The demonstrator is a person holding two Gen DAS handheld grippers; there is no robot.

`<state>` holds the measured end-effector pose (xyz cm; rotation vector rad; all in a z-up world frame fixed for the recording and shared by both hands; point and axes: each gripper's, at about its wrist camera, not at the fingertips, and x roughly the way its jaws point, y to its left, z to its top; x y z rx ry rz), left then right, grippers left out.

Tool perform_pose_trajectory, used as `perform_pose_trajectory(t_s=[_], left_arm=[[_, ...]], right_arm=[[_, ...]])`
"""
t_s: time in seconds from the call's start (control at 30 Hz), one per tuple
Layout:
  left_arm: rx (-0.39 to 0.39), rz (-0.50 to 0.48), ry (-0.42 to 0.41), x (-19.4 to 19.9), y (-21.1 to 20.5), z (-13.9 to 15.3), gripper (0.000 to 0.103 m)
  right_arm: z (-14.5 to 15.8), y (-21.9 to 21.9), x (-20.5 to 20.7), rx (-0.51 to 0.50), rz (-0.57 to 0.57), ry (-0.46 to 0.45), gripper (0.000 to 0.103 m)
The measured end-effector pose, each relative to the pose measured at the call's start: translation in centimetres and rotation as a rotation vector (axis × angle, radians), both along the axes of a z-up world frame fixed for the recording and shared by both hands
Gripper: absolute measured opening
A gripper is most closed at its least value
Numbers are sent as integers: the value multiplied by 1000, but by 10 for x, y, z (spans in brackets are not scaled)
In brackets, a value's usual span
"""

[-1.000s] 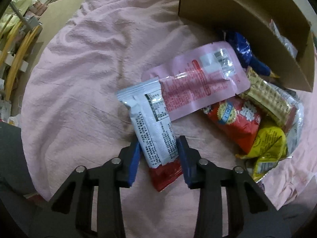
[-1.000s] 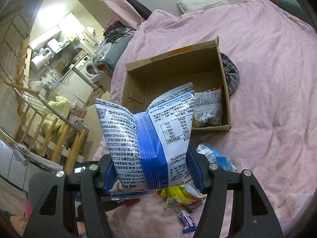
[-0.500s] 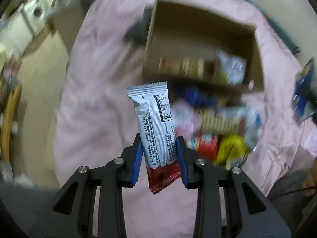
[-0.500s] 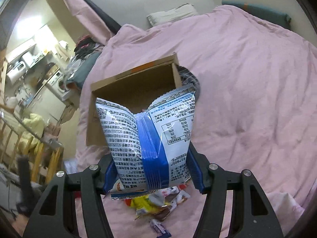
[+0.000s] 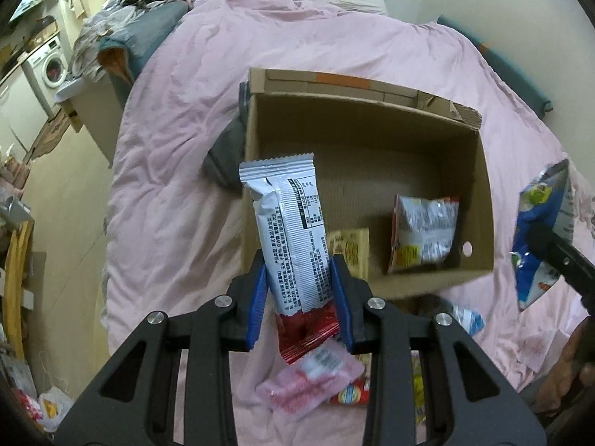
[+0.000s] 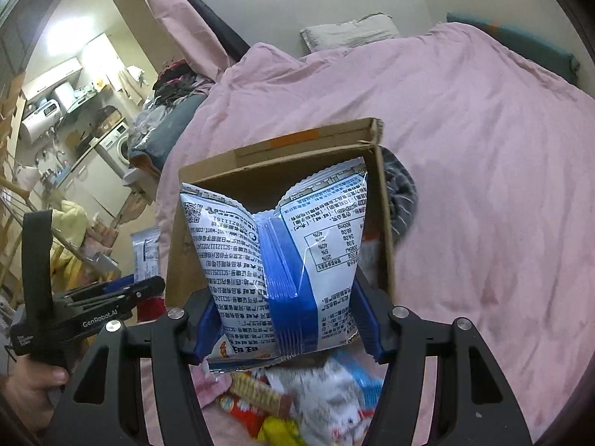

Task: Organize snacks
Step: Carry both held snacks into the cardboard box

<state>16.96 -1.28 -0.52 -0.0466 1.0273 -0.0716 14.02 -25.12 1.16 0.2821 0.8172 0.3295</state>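
The left gripper (image 5: pixel 299 297) clamps a long silver-and-red foil snack bar (image 5: pixel 288 230) between its blue pads, held in the air above the near left corner of the cardboard box (image 5: pixel 483 200); the bar's long axis runs near to far, crimped silver end pointing away, red end nearest the gripper. The right gripper (image 6: pixel 284 319) pinches a puffy blue-and-white crinkly snack bag (image 6: pixel 275 252) low on its body, back seam facing the camera, its serrated top edge pointing away over the box. The box, matte corrugated brown with its top open, sits on a wrinkled pink bedsheet (image 5: pixel 178 156) and holds a silvery packet (image 5: pixel 424 234) and a tan packet (image 5: pixel 349 249). Glossy loose snacks (image 6: pixel 297 401) lie in a blurred heap on the sheet near the grippers
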Motion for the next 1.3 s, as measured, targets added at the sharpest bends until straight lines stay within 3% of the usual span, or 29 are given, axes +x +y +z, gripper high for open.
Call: perform_pose_trajectory(t_s=[0.13, 0.33, 0.73, 1.3], left_arm=[[-12, 6, 10, 17, -5, -7, 29], [42, -11, -19, 33, -12, -26, 29], [41, -57, -43, 43, -15, -44, 29], [25, -60, -26, 44, -16, -48, 29]], right_arm=[[-15, 12, 27, -12, 9, 18, 64], [-38, 29, 55, 21, 44, 53, 63], [-68, 43, 71, 48, 64, 169, 64], [-77, 45, 89, 107, 62, 242, 66]])
